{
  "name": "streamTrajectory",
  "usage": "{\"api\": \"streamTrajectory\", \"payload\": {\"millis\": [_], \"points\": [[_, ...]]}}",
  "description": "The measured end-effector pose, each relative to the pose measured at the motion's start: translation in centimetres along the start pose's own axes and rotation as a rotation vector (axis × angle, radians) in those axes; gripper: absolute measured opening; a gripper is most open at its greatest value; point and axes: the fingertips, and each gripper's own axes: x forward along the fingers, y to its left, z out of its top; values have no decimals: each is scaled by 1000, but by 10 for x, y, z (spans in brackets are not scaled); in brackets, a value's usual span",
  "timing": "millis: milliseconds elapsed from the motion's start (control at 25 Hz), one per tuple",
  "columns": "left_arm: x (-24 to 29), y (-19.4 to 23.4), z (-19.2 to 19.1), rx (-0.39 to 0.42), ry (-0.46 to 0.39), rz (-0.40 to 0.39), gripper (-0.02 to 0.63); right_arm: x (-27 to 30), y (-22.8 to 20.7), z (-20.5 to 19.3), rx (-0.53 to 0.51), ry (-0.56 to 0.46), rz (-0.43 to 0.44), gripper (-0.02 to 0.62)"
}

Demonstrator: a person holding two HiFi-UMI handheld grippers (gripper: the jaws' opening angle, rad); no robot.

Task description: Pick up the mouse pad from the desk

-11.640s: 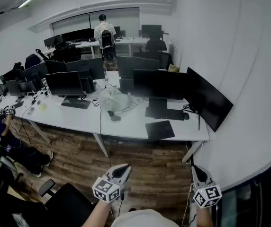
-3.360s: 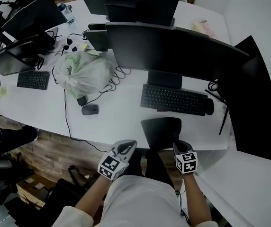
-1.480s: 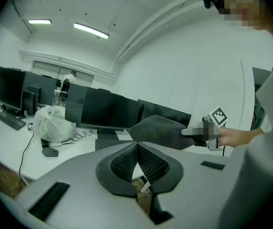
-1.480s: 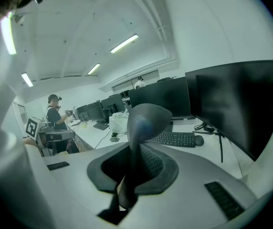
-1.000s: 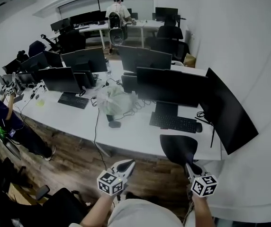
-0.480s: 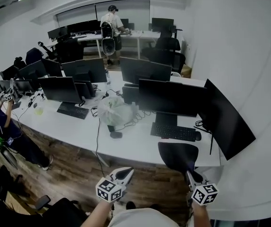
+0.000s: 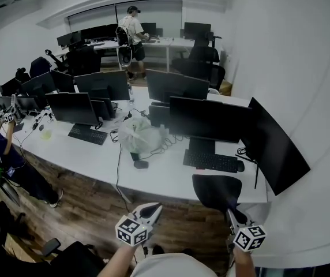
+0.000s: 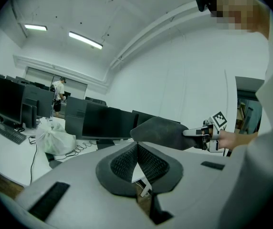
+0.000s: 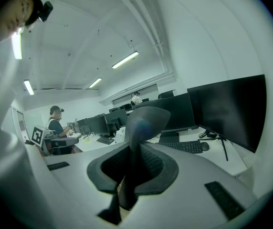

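Open-plan office fills the head view, with a long white bench (image 7: 171,178) carrying dark monitors (image 7: 208,119) and a keyboard (image 7: 210,161). At about five o'clock the right tongs (image 7: 231,213) are clenched on one edge of the black mouse pad (image 7: 216,190), which hangs in the air in front of the bench's near edge, clear of it. The left tongs (image 7: 153,208), at six o'clock, are pressed together on nothing. The pick-up looks complete, with nothing left but to keep the grip.

The head view looks down on the desk (image 7: 166,176) from above; both gripper views (low, behind their jaws) face its monitors (image 7: 211,120).
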Motion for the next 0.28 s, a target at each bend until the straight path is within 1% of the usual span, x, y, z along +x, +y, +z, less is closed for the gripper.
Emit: {"api": "streamTrajectory", "payload": {"millis": [280], "points": [[-3,4,3,2,-9,-1,15,1,2,0,-1,-3,-5,44]]}}
